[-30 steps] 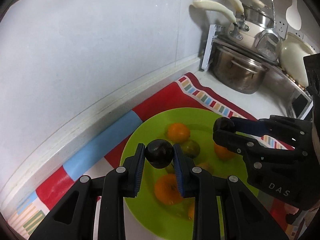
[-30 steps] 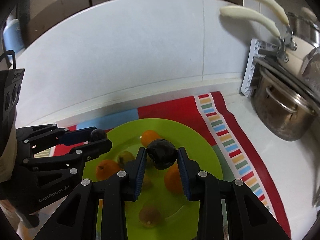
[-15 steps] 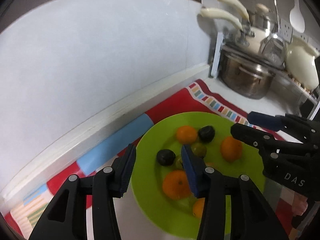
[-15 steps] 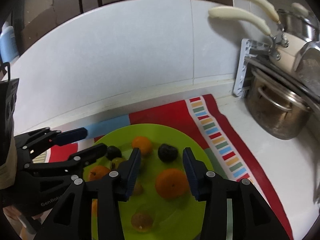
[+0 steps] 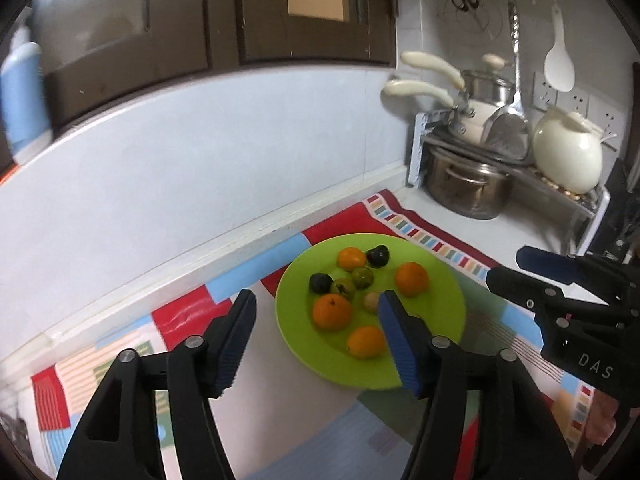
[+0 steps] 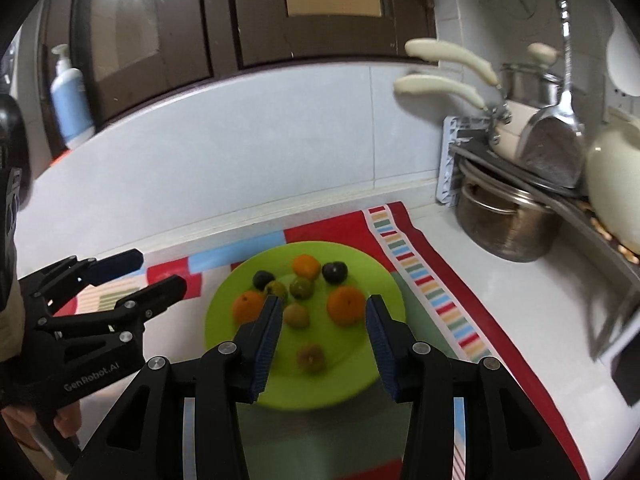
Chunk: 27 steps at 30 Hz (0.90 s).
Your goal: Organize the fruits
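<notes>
A green plate point(image 5: 448, 320) point(image 6: 384, 280) on a colourful mat holds several fruits: oranges point(image 5: 332, 311) point(image 6: 346, 305), two dark plums point(image 5: 321, 282) point(image 5: 378, 256) point(image 6: 335, 271) point(image 6: 261, 279) and small green fruits point(image 5: 362, 277) point(image 6: 301, 288). My left gripper point(image 5: 318, 334) is open and empty, raised back from the plate's near left side. My right gripper point(image 6: 322, 332) is open and empty, raised back over the plate's near edge. Each gripper shows in the other's view: the right point(image 5: 520, 270), the left point(image 6: 154, 274).
The striped mat point(image 5: 188, 312) point(image 6: 436, 300) lies on a white counter against a tiled wall. A steel pot point(image 5: 466, 188) point(image 6: 506, 226), pans with cream handles point(image 6: 440, 86) and a cream kettle point(image 5: 566, 152) stand on a rack at right. A soap bottle point(image 6: 72, 100) stands on the ledge.
Both grippers let go of their dark plums onto the plate, opened wide, and pulled up and back from the plate.
</notes>
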### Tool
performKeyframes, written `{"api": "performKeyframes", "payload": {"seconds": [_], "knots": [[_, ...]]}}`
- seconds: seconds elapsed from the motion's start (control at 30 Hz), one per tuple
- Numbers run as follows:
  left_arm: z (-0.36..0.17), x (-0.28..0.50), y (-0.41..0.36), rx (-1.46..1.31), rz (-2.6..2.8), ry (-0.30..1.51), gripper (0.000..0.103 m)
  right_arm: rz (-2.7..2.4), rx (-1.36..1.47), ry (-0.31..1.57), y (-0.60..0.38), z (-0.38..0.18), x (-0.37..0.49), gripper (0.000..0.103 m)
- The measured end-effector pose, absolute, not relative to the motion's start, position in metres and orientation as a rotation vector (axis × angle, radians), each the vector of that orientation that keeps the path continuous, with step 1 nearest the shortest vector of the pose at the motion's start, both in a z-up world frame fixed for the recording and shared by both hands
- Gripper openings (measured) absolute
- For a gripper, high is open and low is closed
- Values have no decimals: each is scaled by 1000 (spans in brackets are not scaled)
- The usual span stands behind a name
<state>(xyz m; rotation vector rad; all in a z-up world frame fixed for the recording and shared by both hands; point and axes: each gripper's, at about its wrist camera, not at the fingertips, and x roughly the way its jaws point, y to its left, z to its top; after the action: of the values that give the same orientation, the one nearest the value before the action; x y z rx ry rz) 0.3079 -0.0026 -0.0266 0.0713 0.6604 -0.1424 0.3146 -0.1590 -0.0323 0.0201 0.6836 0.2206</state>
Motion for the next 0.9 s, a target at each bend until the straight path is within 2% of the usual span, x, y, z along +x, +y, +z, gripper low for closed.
{"api": "performKeyframes", "payload": {"seconds": [0.07, 0.27, 0.37, 0.9], "knots": [[-22, 294, -4, 73, -141, 649, 70, 215, 24, 683, -161, -28, 300, 51], [-14, 249, -4, 68, -98, 633, 82, 218, 36, 683, -166, -19, 259, 52], [-11, 232, -3, 52, -86, 629, 83, 211, 27, 674, -167, -15, 239, 56], [16, 144, -13, 59, -63, 573, 88, 215, -18, 602, -174, 15, 150, 56]]}}
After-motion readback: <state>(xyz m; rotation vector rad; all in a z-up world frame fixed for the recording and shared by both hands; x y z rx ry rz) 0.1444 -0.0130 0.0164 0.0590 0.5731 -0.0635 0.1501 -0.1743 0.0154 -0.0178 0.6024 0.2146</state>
